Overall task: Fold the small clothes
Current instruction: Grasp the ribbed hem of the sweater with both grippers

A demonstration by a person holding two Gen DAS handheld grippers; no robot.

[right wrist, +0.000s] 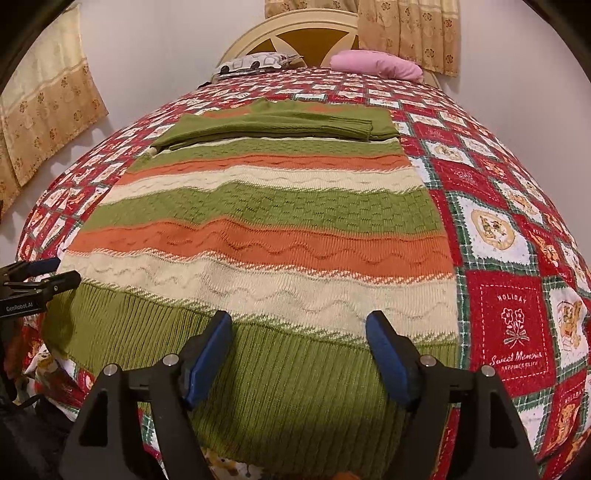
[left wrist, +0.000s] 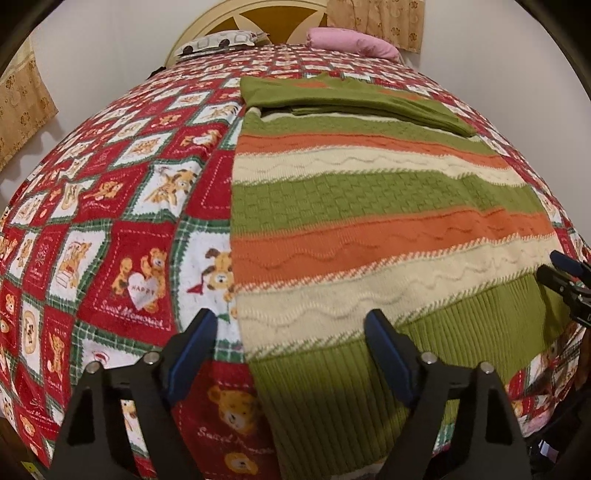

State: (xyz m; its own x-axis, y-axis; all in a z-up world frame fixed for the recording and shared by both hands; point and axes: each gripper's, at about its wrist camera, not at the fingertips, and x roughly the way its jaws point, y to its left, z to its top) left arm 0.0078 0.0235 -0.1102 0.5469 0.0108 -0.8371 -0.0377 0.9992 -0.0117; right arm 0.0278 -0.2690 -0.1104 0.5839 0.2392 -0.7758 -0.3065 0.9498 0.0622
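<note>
Item: striped sweater (left wrist: 369, 206), knitted in green, orange and cream bands, is being displayed flat on a bedspread (left wrist: 110, 221) printed with bears. Its ribbed green hem (right wrist: 295, 369) is being presented nearest the cameras, at six o'clock; its sleeves (right wrist: 280, 123) are being kept folded across the chest at twelve o'clock, apparently so that the body can be folded as one narrow panel.

Item: left gripper (left wrist: 291, 350) is being held over the hem's left corner, at six o'clock in its own view. Its jaws are being kept wide apart, with nothing between them; one finger is being held over the bedspread, the other over the ribbing, seemingly to straddle the edge before a pinch.

Item: right gripper (right wrist: 299, 350) is being held likewise over the hem, toward its right portion, jaws spread wide and gripping nothing. Whether its fingers are touching the knit cannot be told.

Item: two pillows, one patterned (right wrist: 255, 61) and one pink (right wrist: 376, 64), are being kept at twelve o'clock against the headboard (right wrist: 295, 33), well apart from the sweater.

Judgement: the bottom-to-top fold is not yet being started.
</note>
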